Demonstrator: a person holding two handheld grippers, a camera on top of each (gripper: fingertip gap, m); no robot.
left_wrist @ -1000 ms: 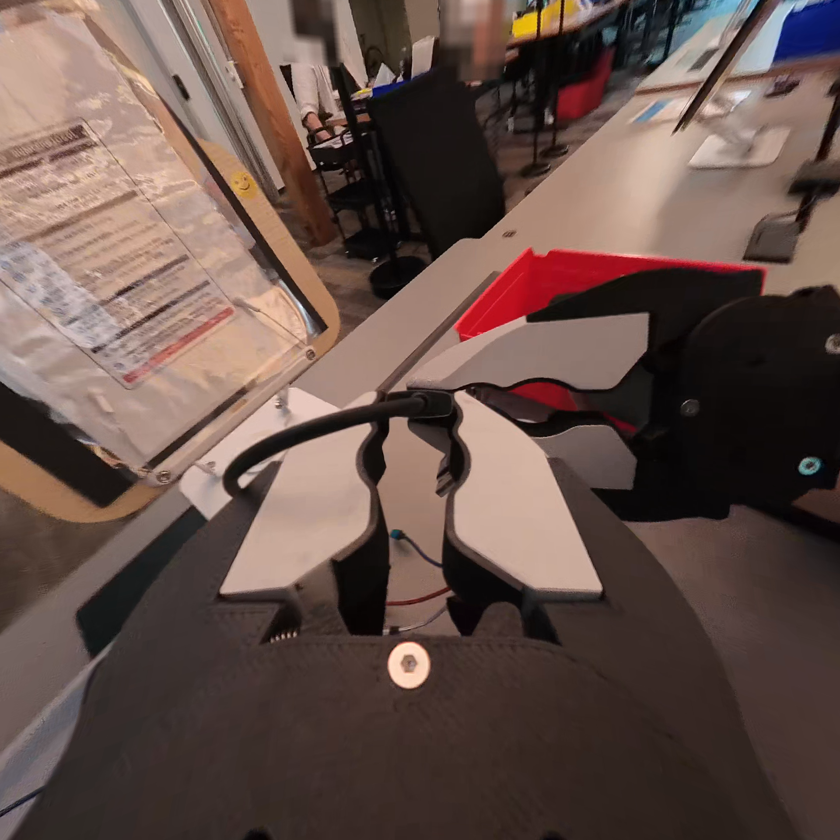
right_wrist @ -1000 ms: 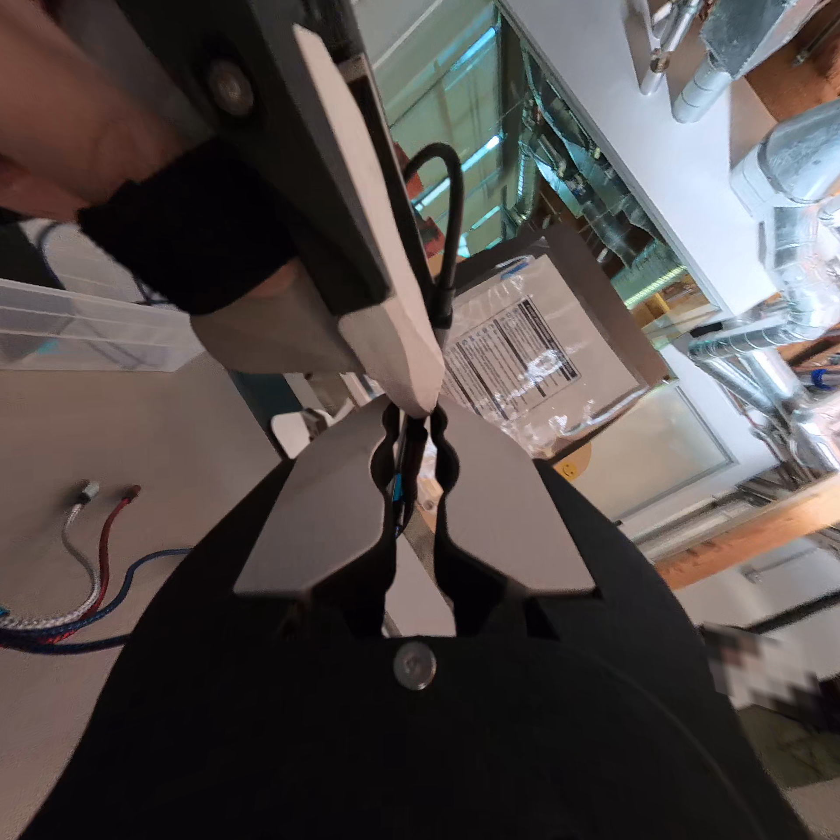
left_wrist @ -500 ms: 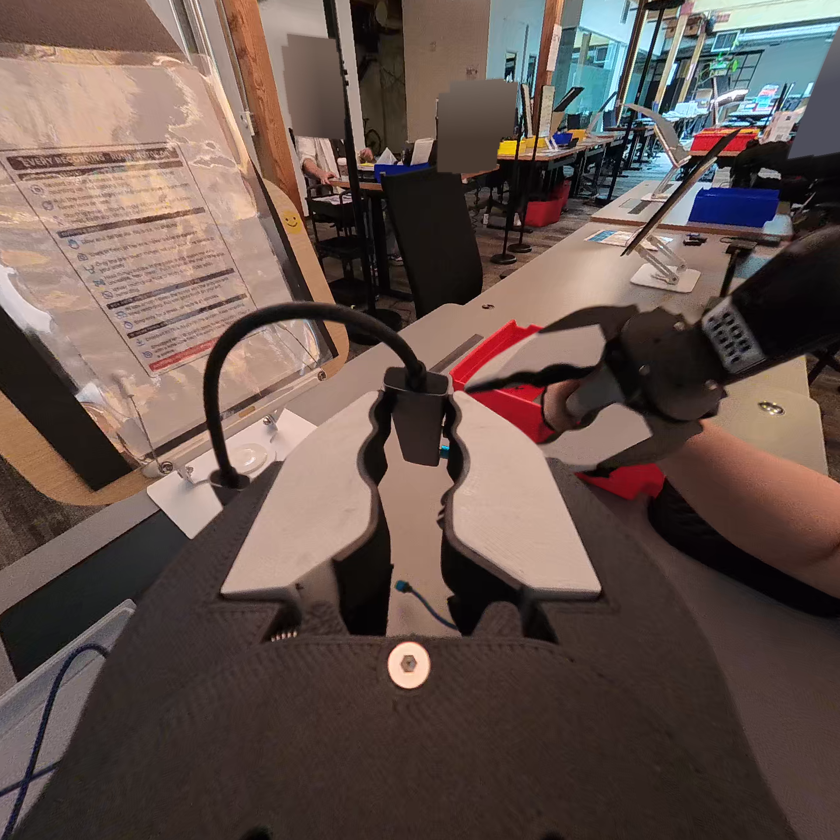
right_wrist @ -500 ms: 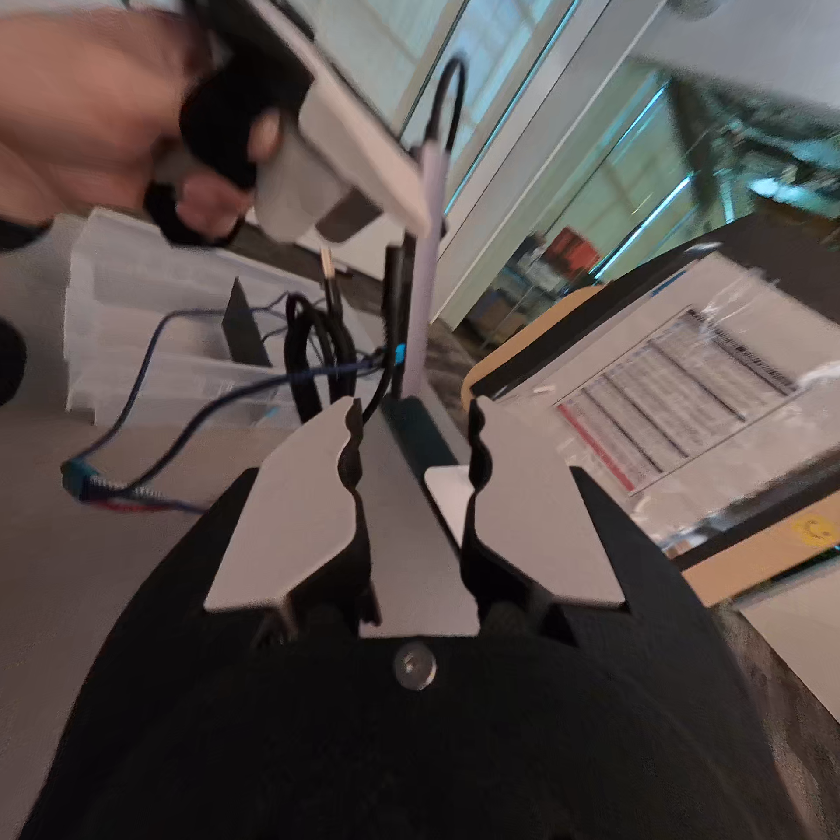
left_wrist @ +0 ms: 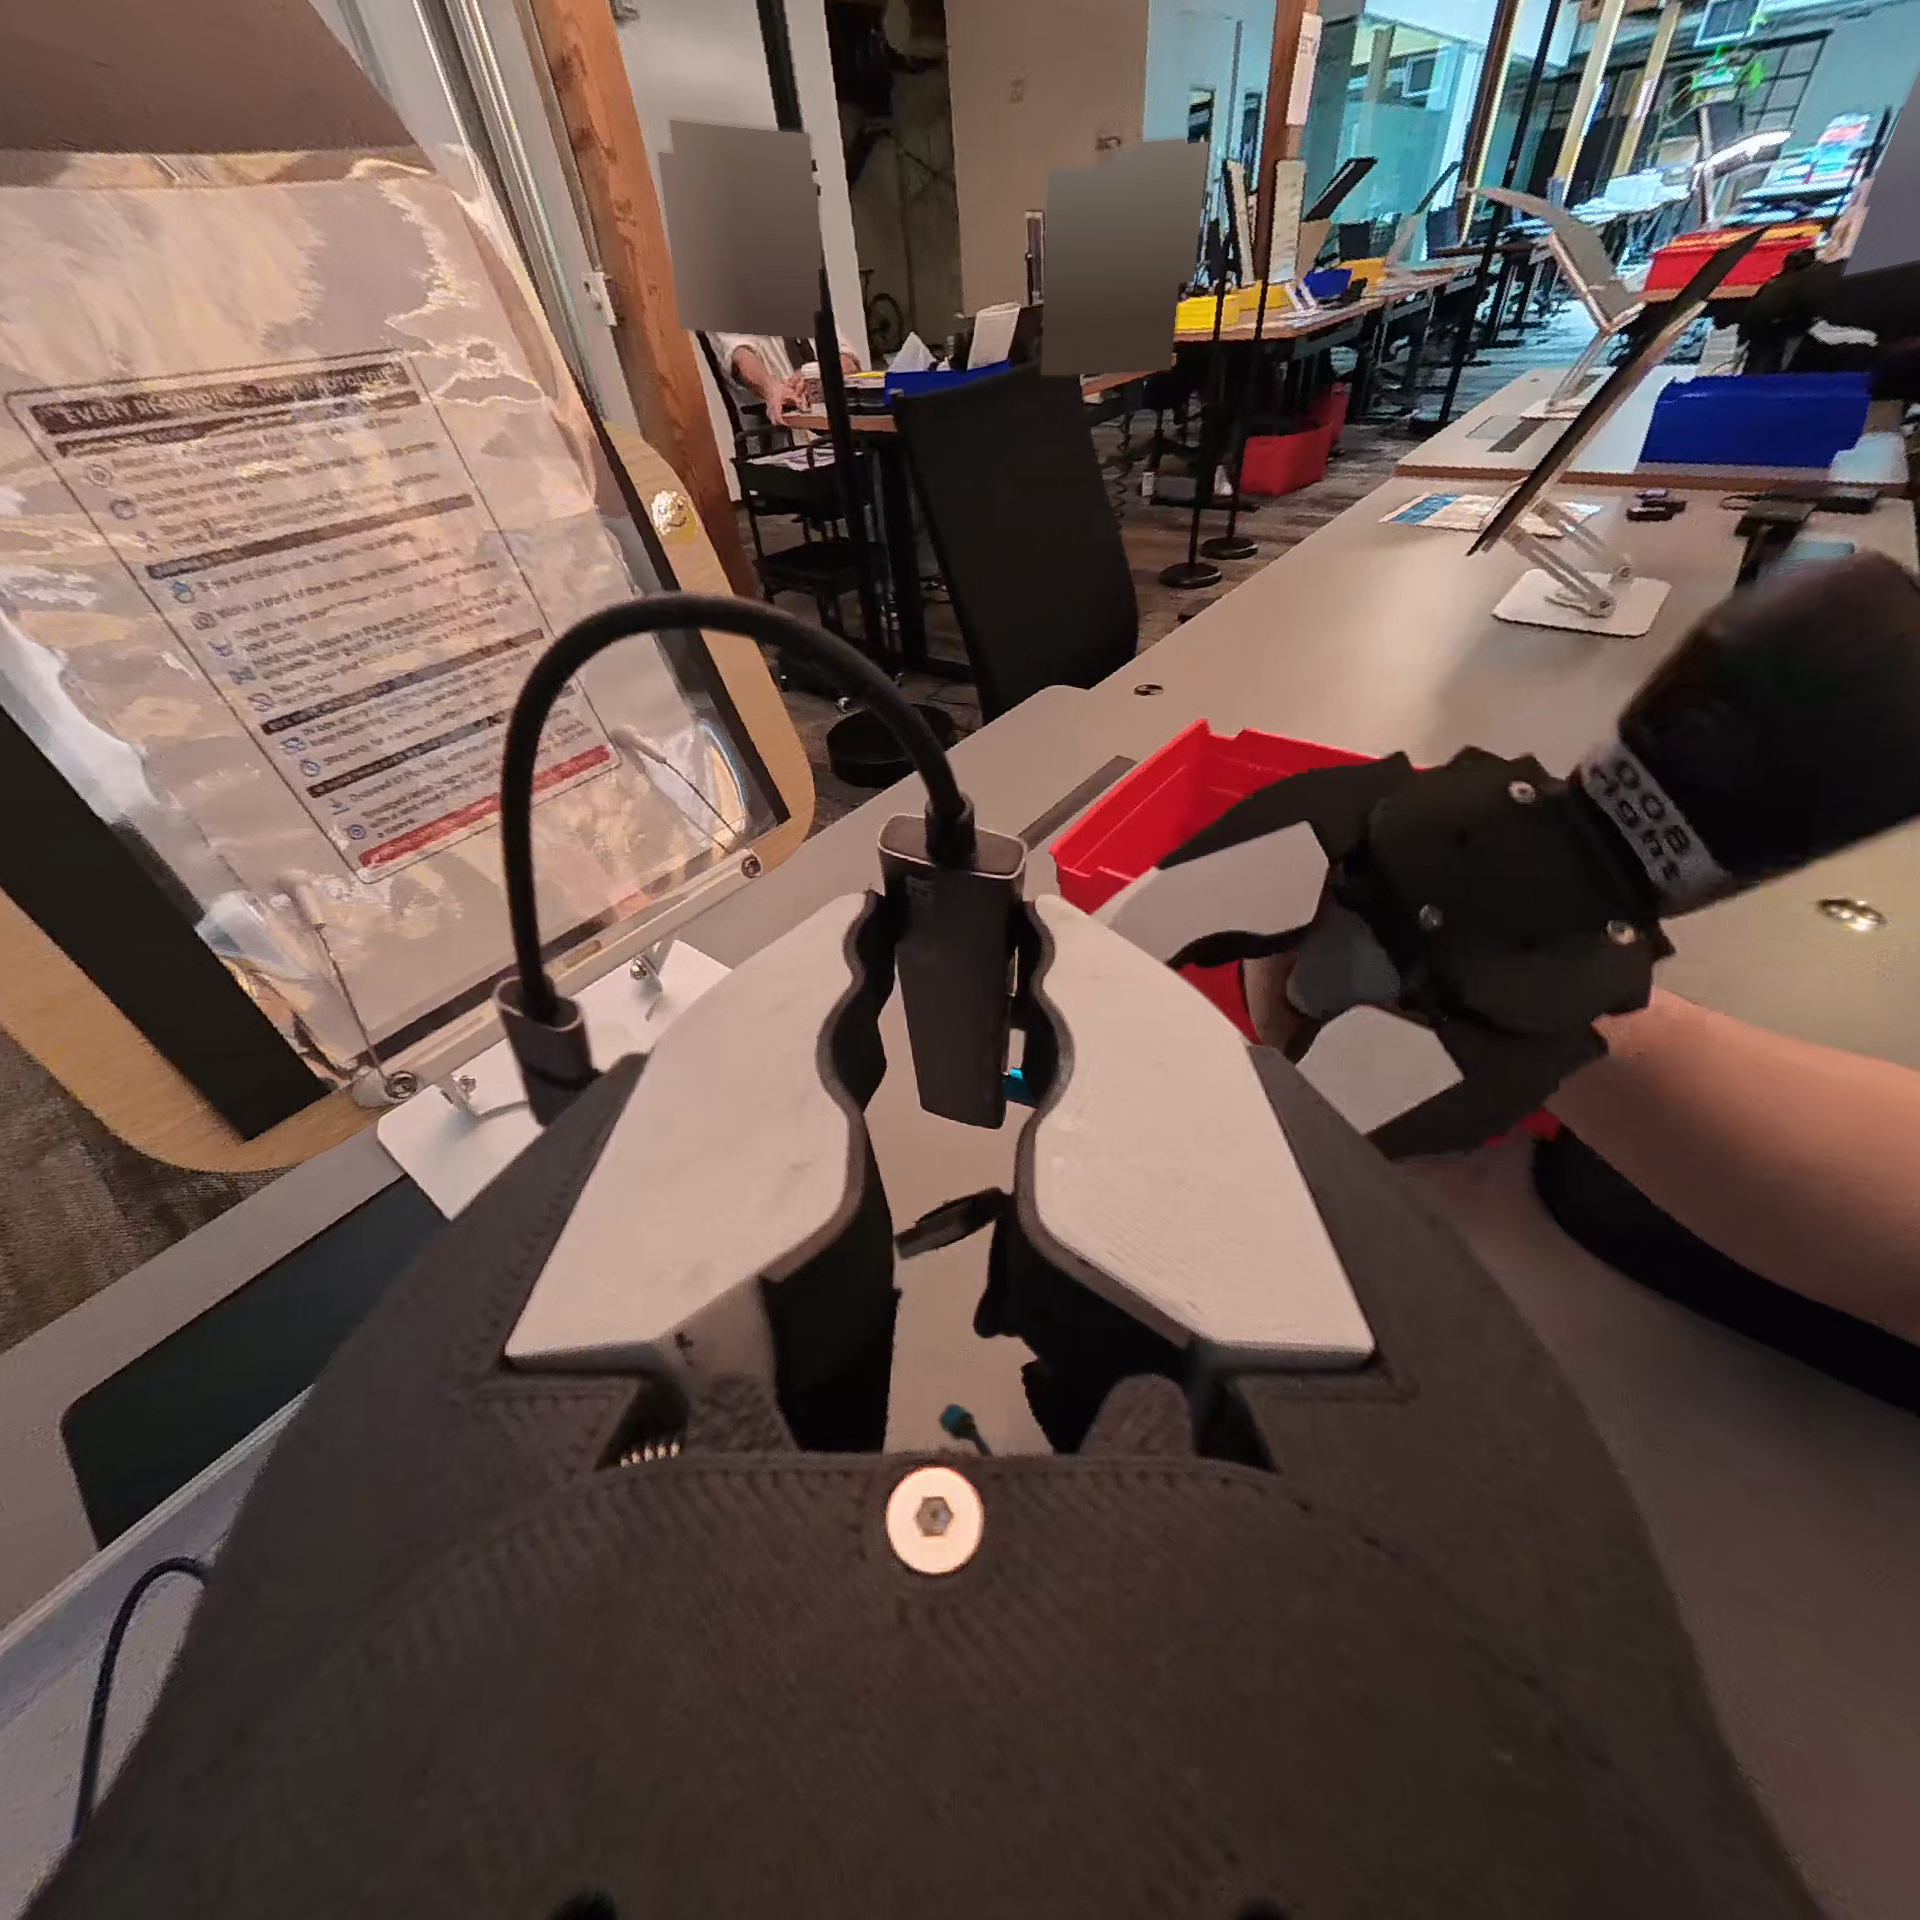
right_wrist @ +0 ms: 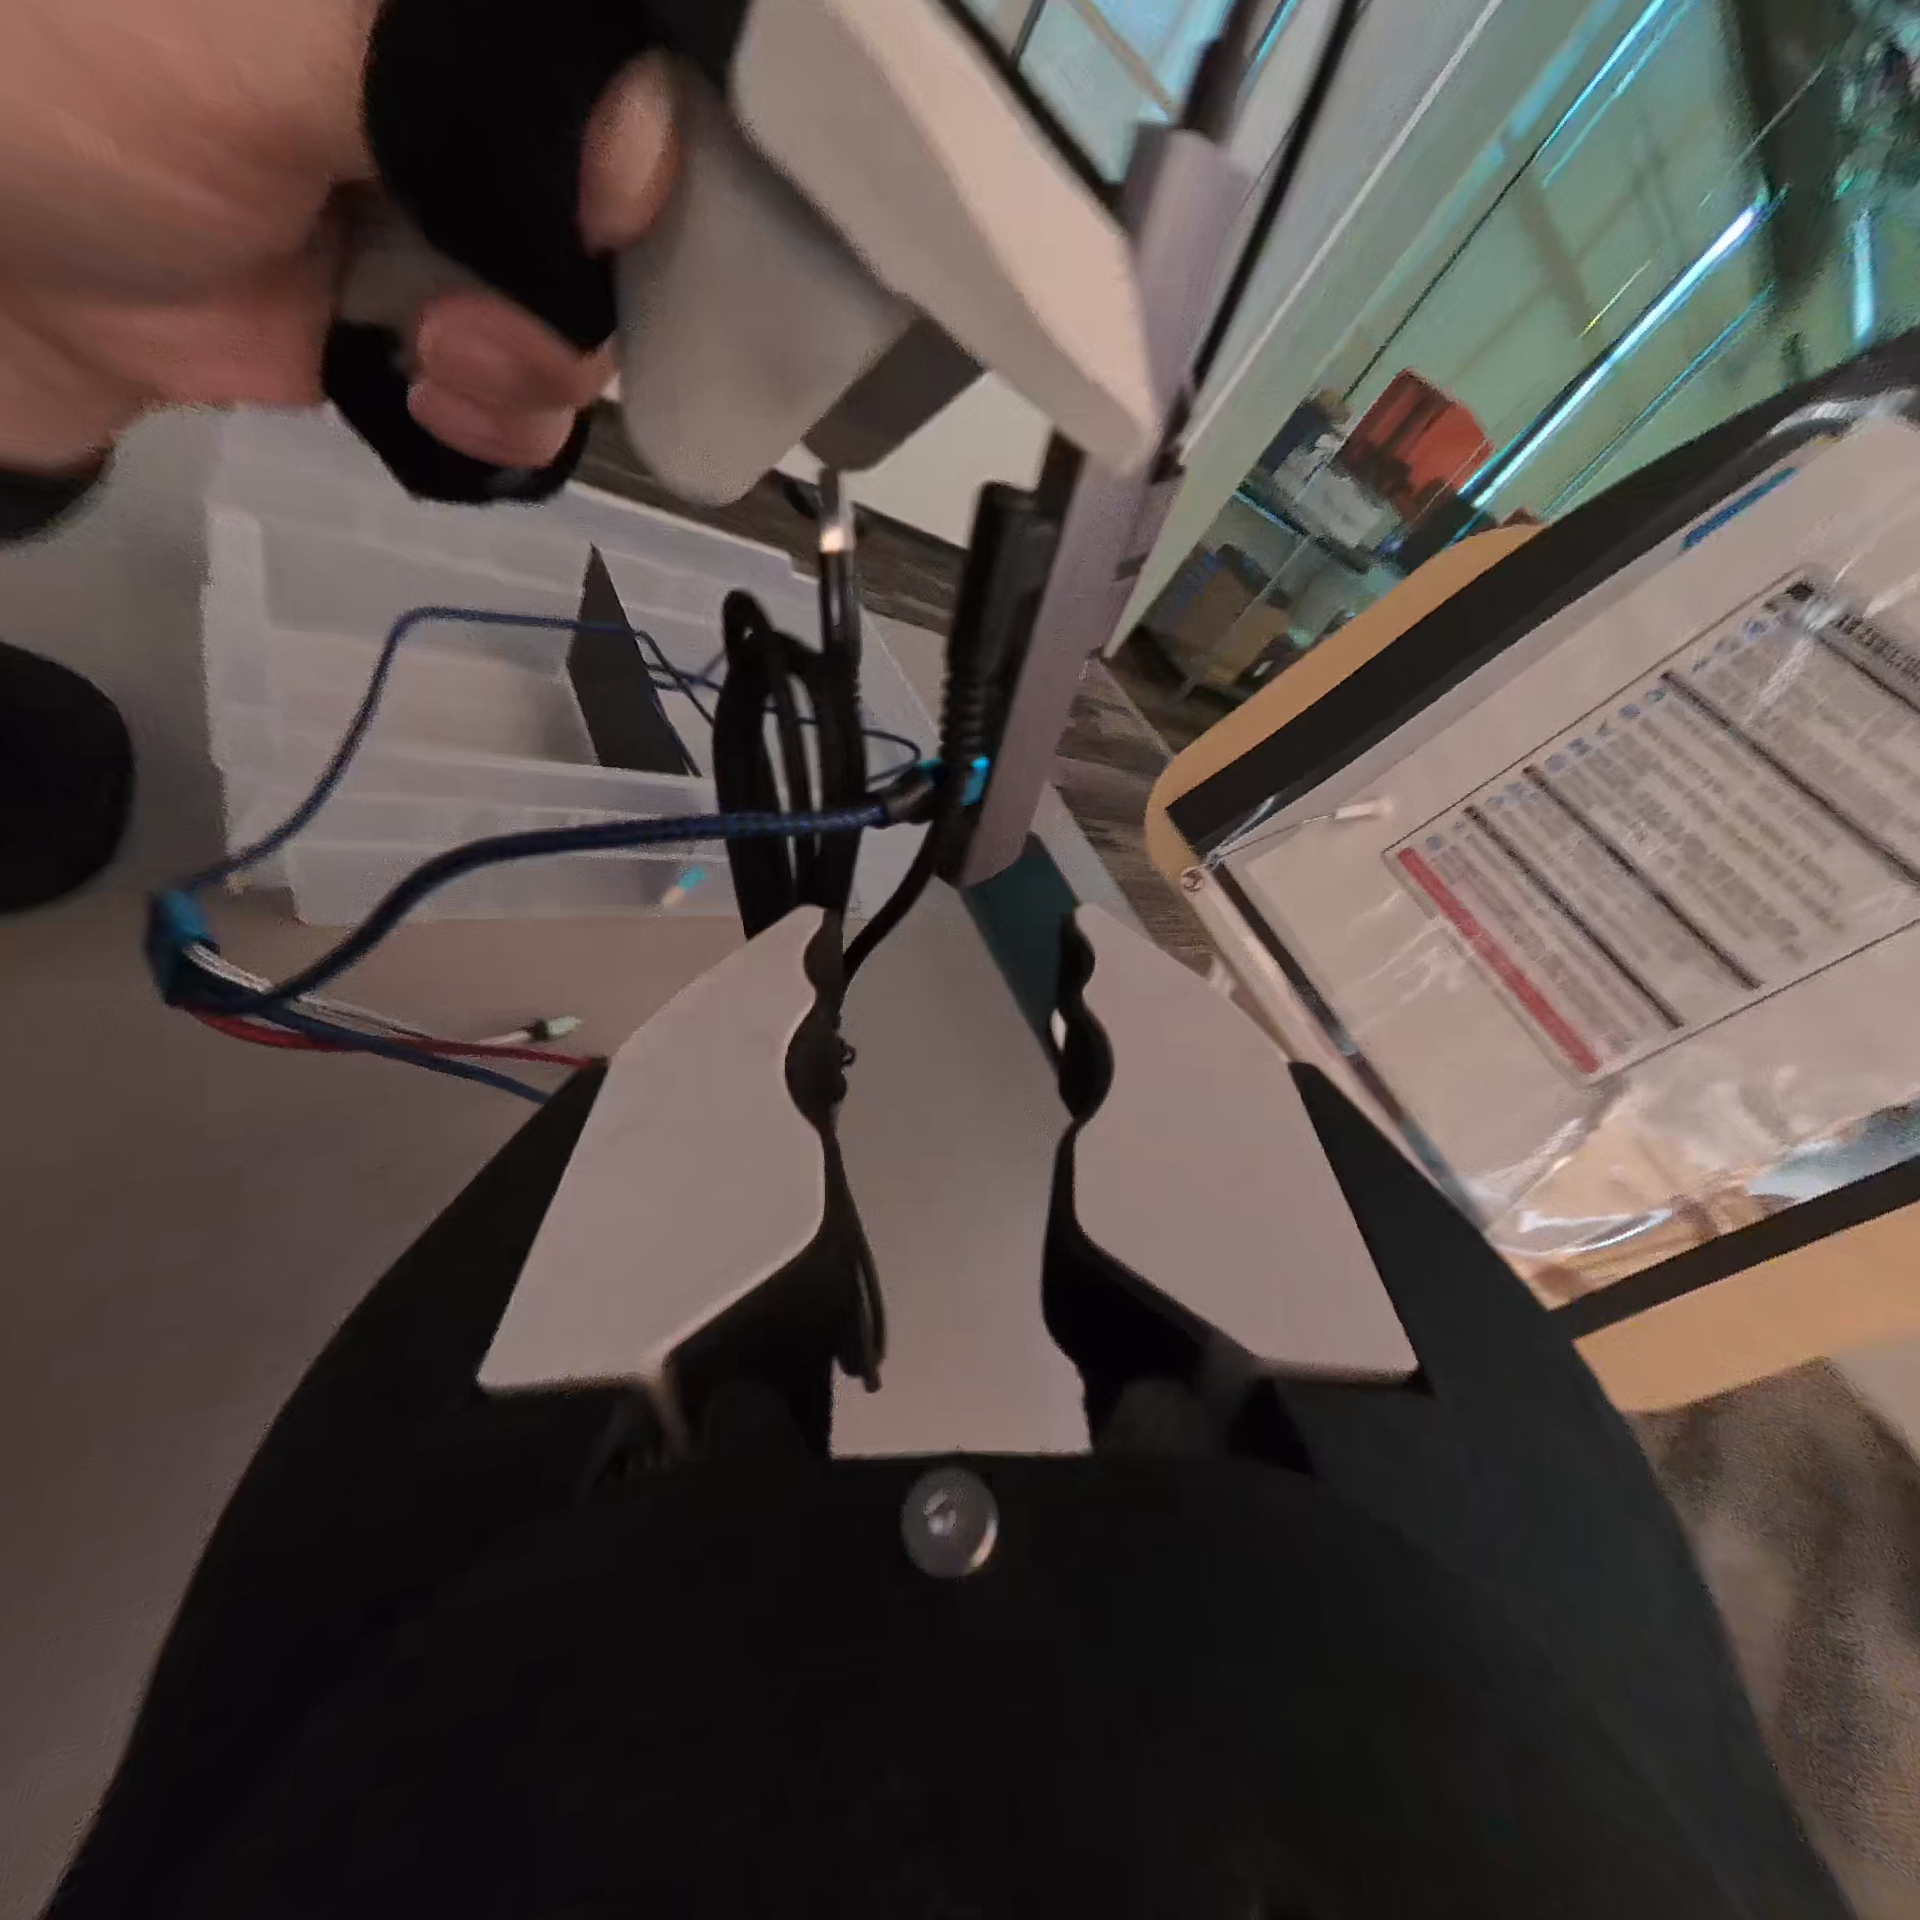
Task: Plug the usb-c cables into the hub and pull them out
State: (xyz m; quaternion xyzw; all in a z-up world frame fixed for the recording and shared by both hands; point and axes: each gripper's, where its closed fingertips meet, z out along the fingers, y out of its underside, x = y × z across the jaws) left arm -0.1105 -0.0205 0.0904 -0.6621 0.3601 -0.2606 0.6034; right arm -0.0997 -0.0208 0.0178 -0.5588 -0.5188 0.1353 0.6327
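Note:
My left gripper [left_wrist: 951,925] is shut on the dark grey hub [left_wrist: 951,1008] and holds it upright above the table. The hub's own black lead [left_wrist: 665,623] loops from its top to a plug at the left. My right gripper [left_wrist: 1153,894] is open to the right of it, over a red bin. In the right wrist view my right gripper [right_wrist: 945,925] is open and empty. A thin black cable [right_wrist: 883,925] hangs past its left finger from a ribbed black plug [right_wrist: 982,623] beside the left gripper's fingers [right_wrist: 935,239]. A blue braided cable [right_wrist: 623,842] ends at the hub too.
A red bin [left_wrist: 1174,810] stands on the grey table [left_wrist: 1351,644] behind the right gripper. A framed clear sign [left_wrist: 312,623] stands at the table's left edge. A clear plastic box [right_wrist: 416,727], a coil of black cable [right_wrist: 790,748] and loose wire ends [right_wrist: 416,1039] lie near the left hand. There is about 8 centimetres between the tips of the two grippers.
My right gripper has opened, let go of the black cable at the hub and drawn back. My left gripper has turned the hub upright and still holds it.

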